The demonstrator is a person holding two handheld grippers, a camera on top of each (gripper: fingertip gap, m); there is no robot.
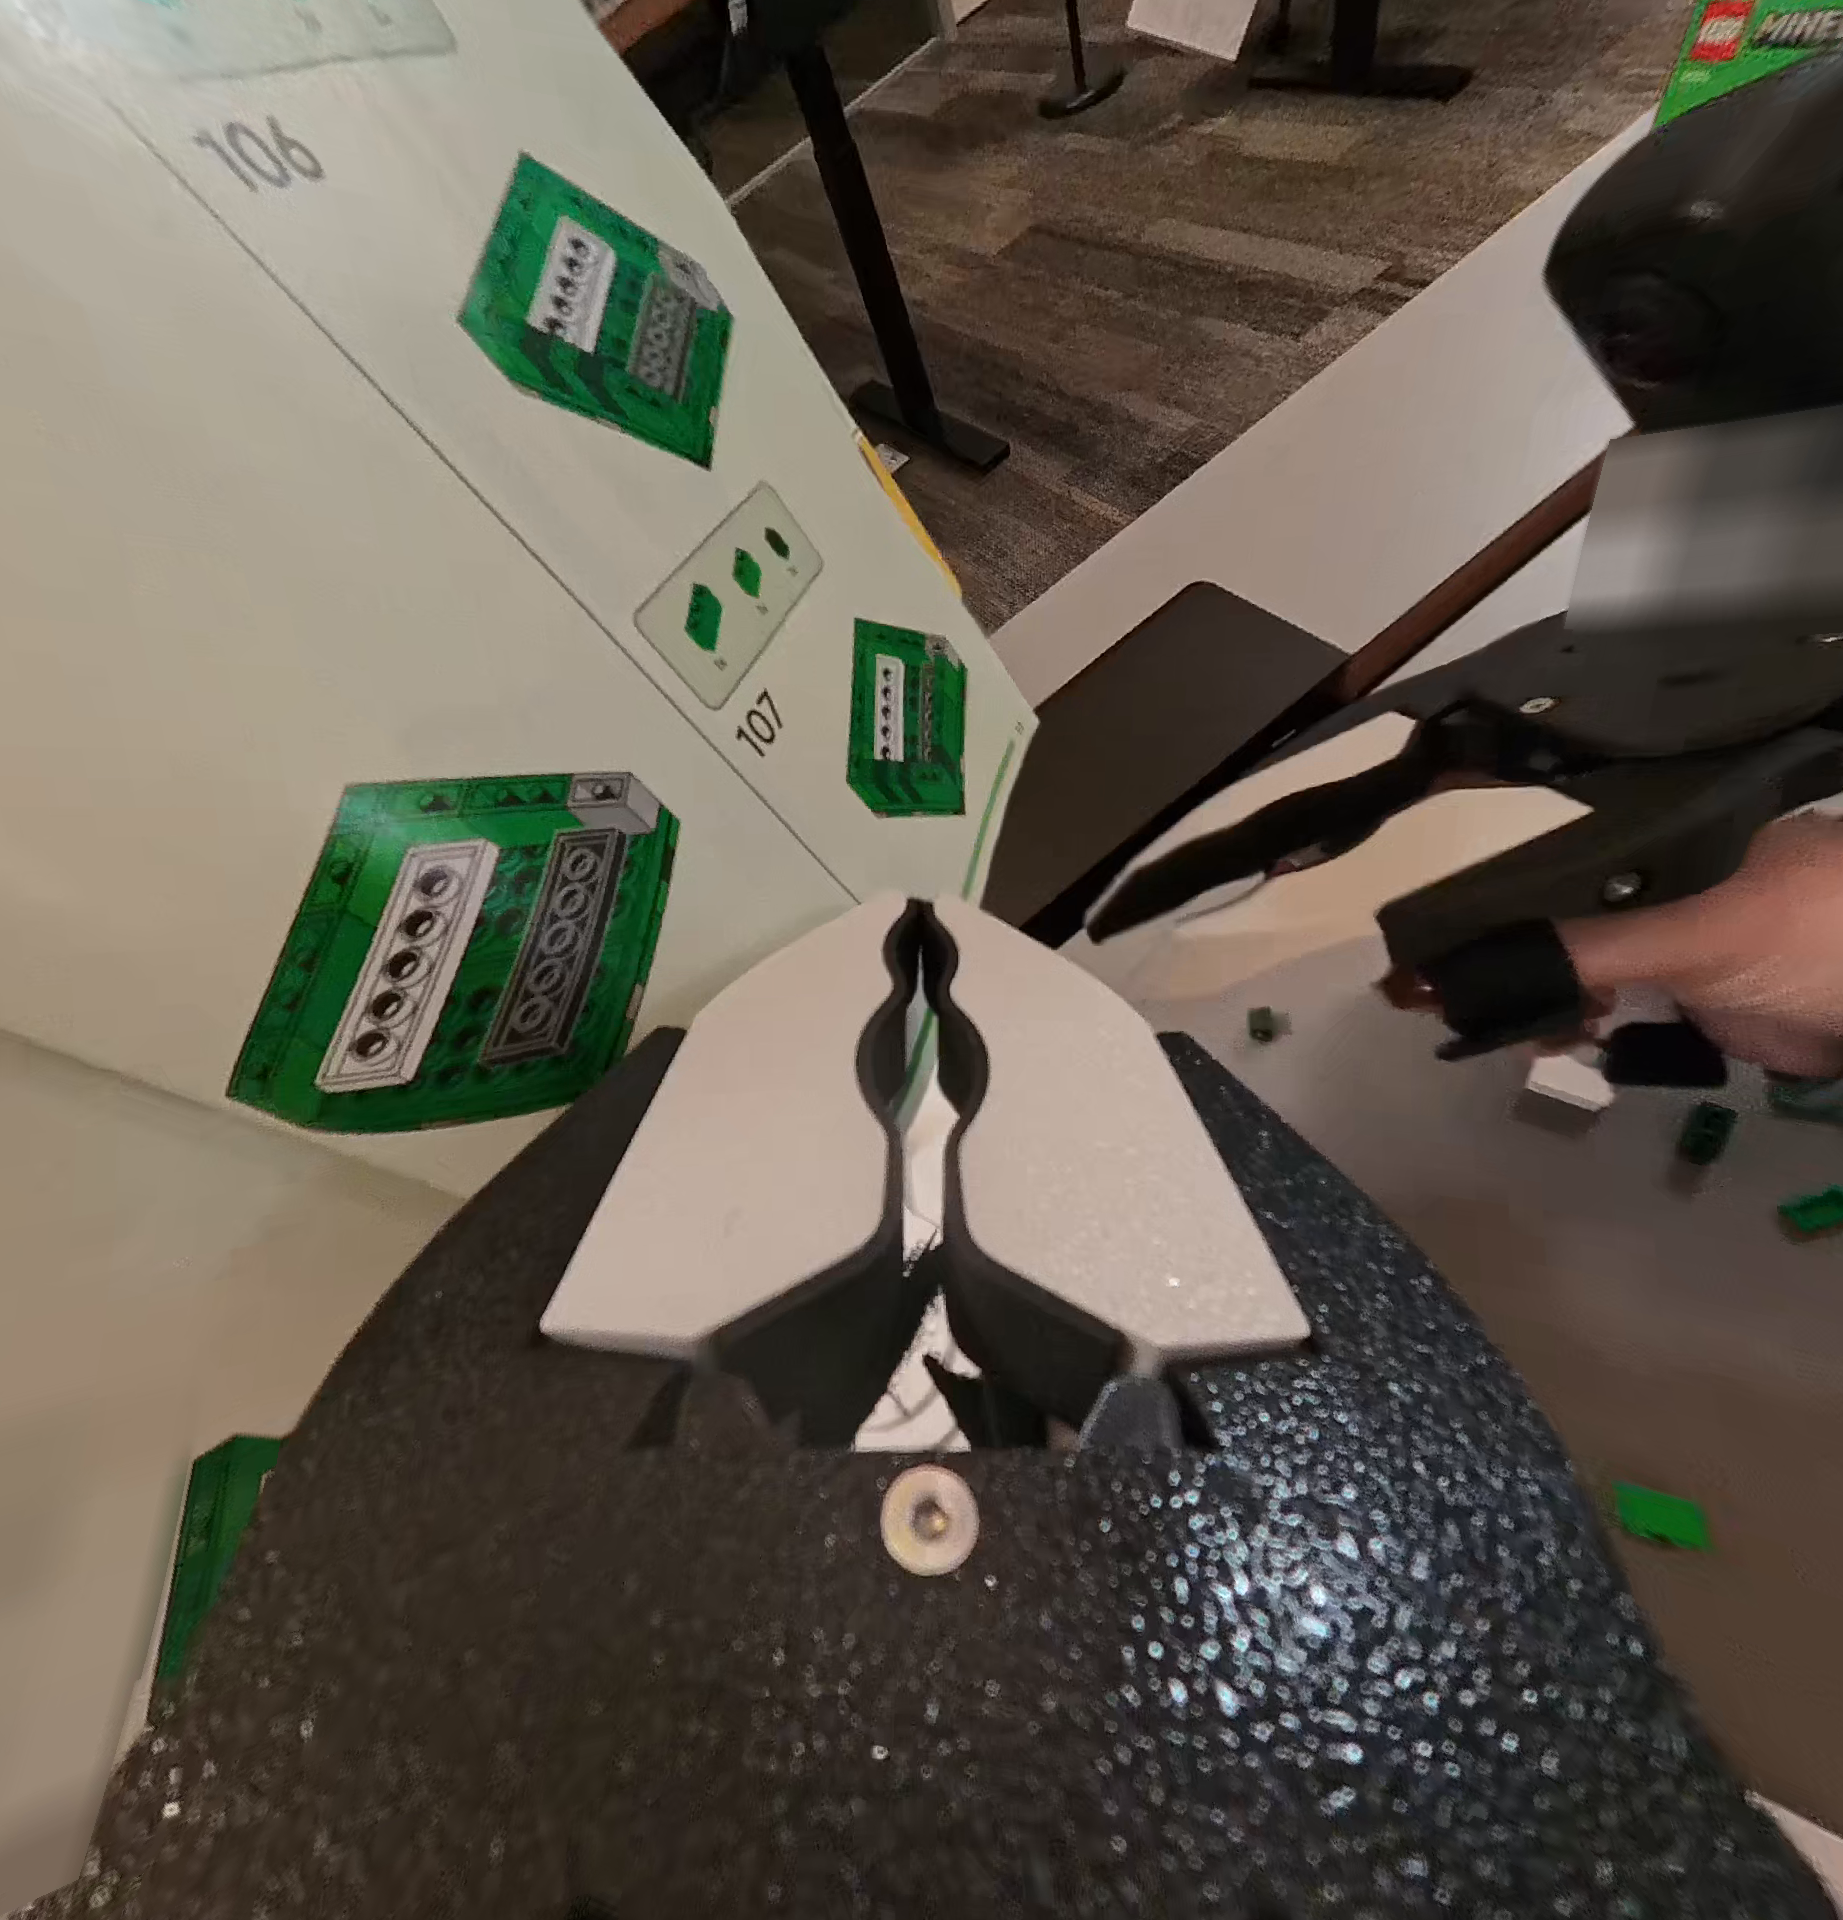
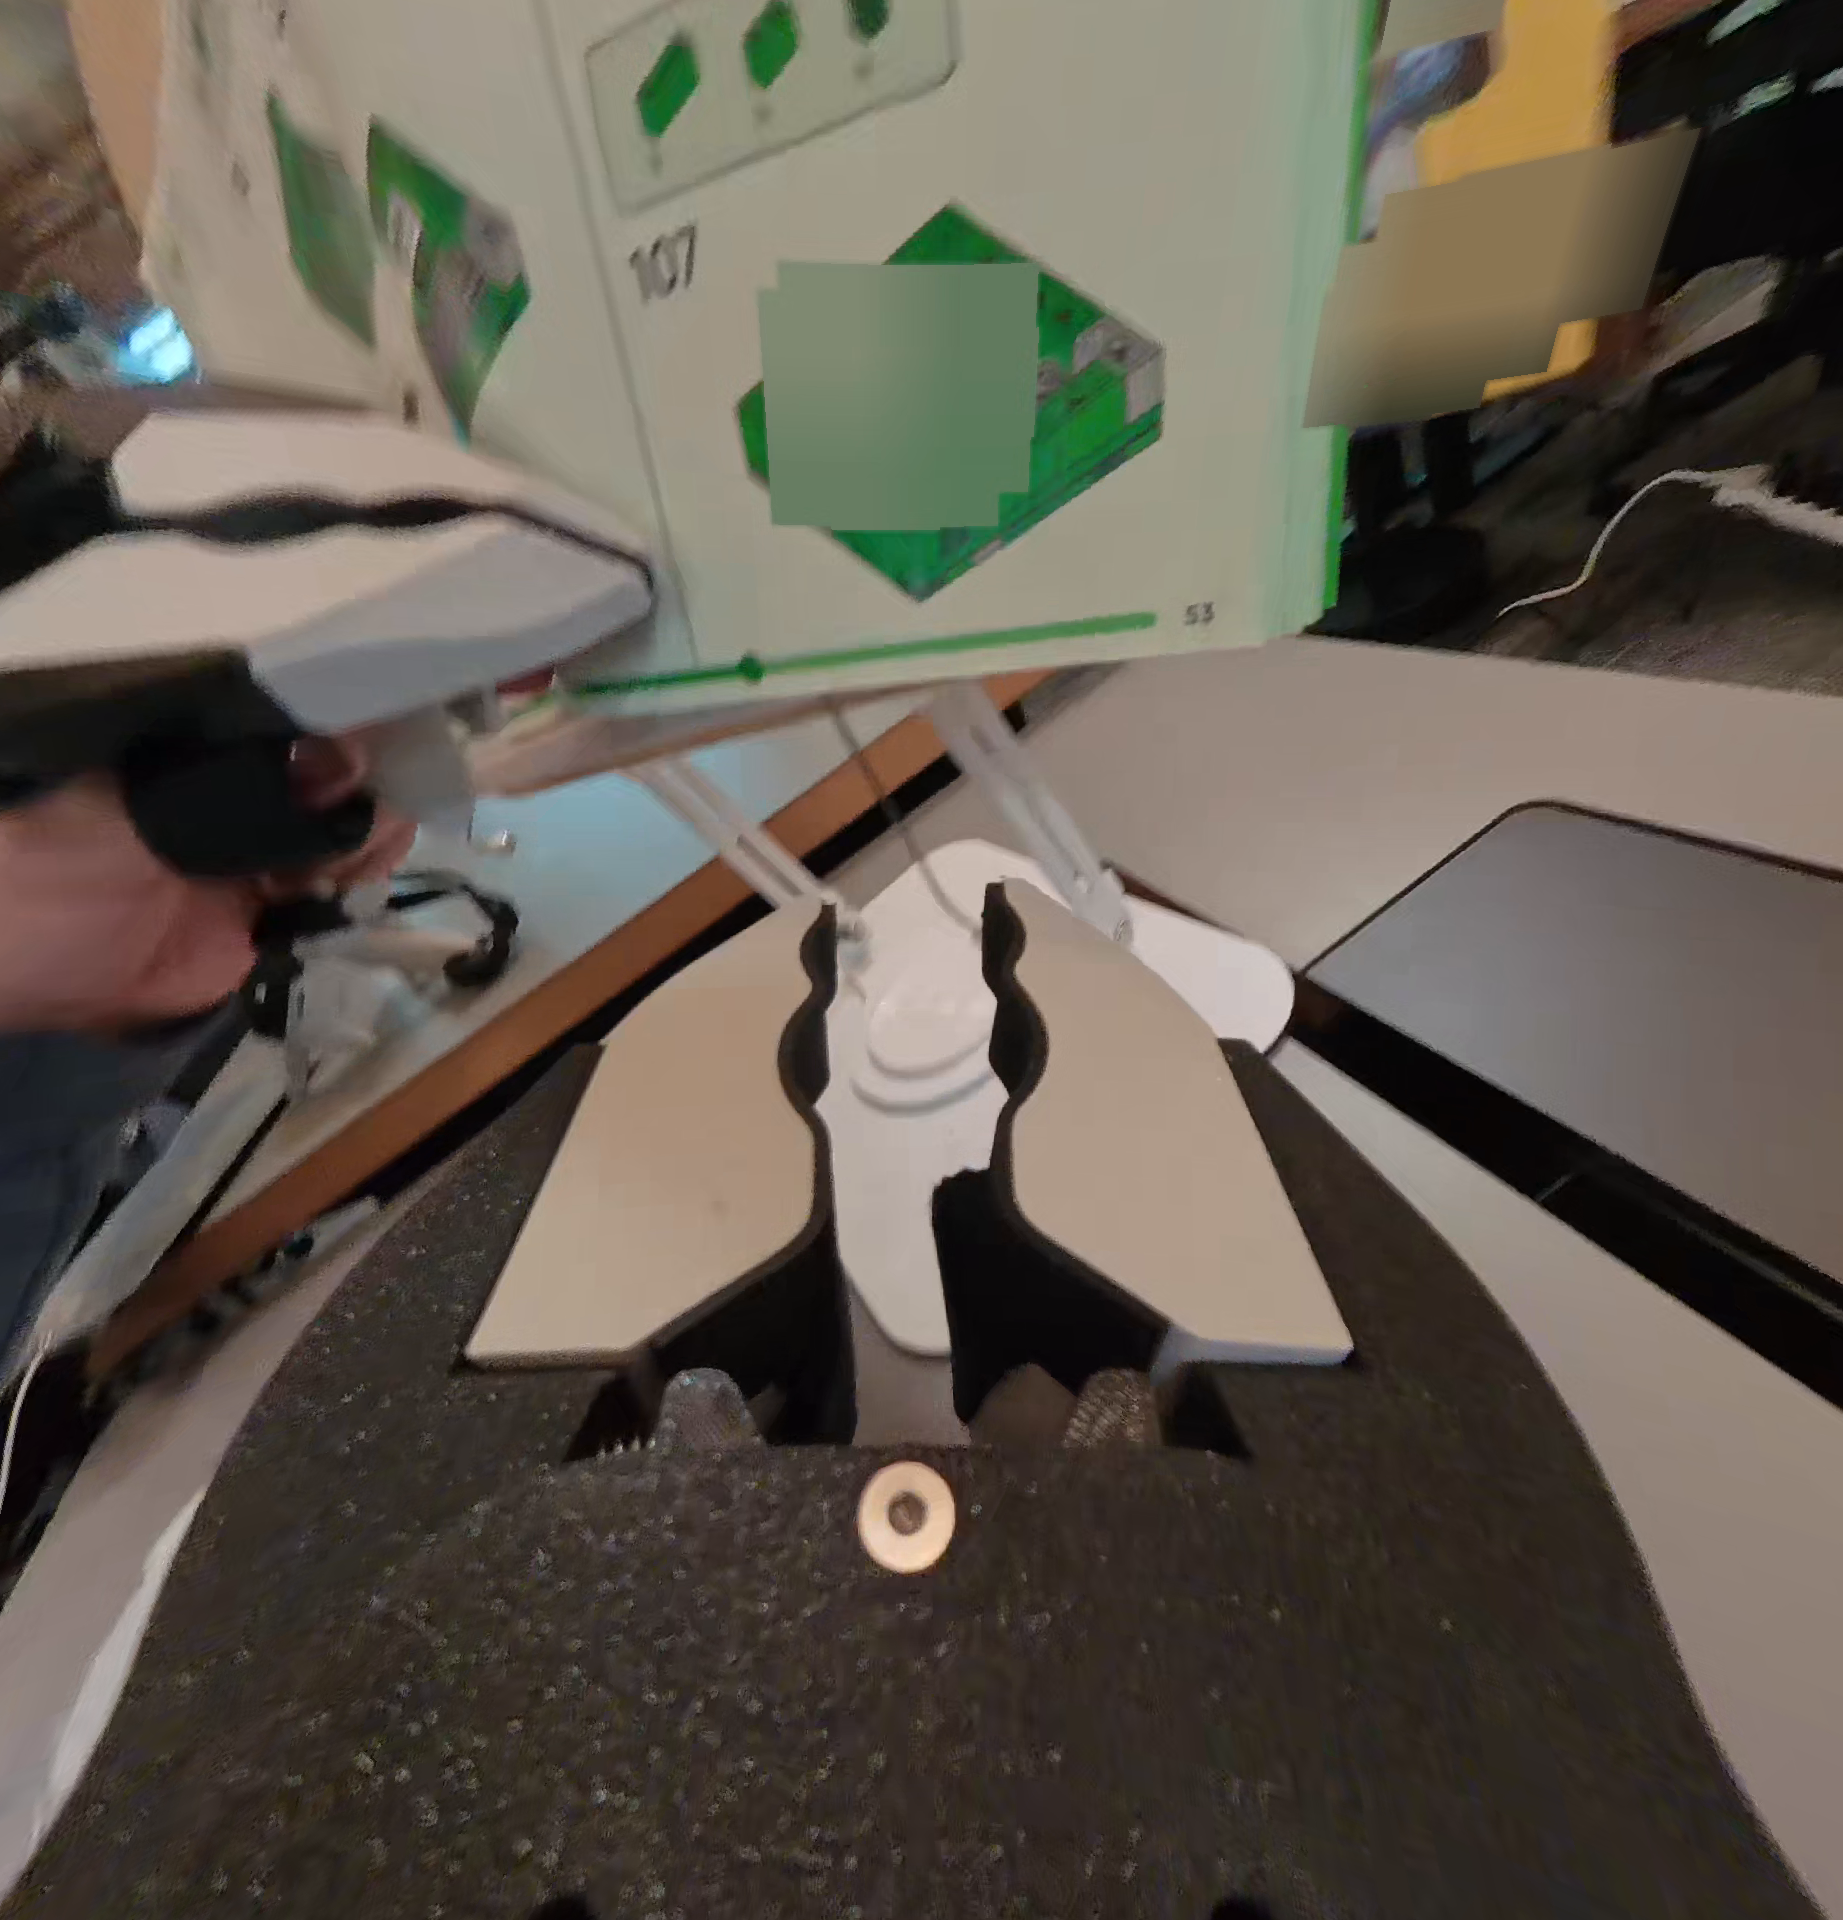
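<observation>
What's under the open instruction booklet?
In the right wrist view, thin white struts run from under the instruction booklet down to a white stand base on the table. The booklet covers their upper ends.

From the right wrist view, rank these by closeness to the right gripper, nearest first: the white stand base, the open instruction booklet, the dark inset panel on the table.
From the right gripper:
1. White stand base, right behind the fingertips, partly between them.
2. Open instruction booklet, propped above the base, straight ahead.
3. Dark inset panel, off to the right; it and the booklet are too close to call.
</observation>
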